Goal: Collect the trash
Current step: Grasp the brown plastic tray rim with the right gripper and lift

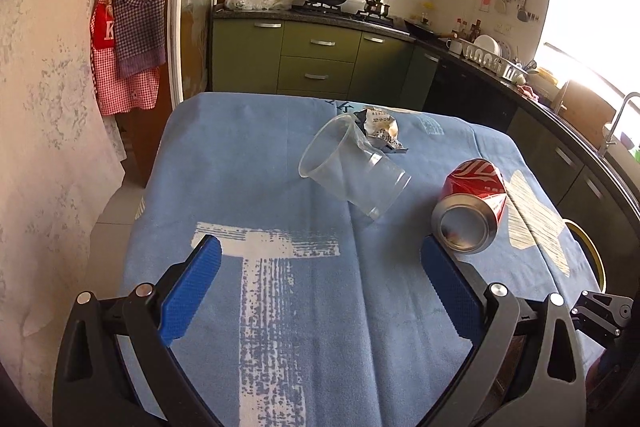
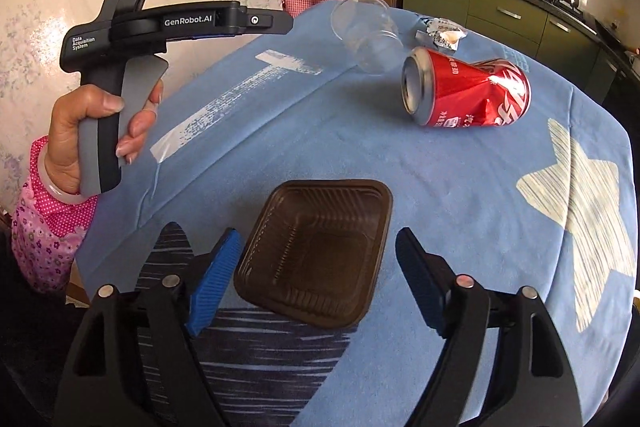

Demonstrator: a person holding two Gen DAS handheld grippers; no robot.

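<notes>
Blue-padded fingers of the right gripper [image 2: 316,283] stand wide apart over the near edge of the blue cloth-covered table [image 2: 460,187], and the dark brown square plastic tray [image 2: 316,251] lies flat between them; the left pad looks to sit just beside or against the tray's rim, the right pad is clearly apart from it, so nothing is gripped. To take the tray well, I judge the jaws should be centred so both pads meet opposite rims evenly, then closed gently, since thin ribbed plastic will likely flex or tip if pinched at one corner. The left gripper [image 1: 320,267], held in a person's hand [image 2: 96,131], is also spread wide with only cloth between its pads. Farther out on the table lie the rest of the trash: a dented red aluminium drink can [image 1: 474,203] on its side, just beyond the left gripper's right pad, a clear plastic cup [image 1: 352,171] tipped over, and a crumpled silver printed wrapper [image 1: 380,131] touching the cup. The can may roll if nudged from the side.
</notes>
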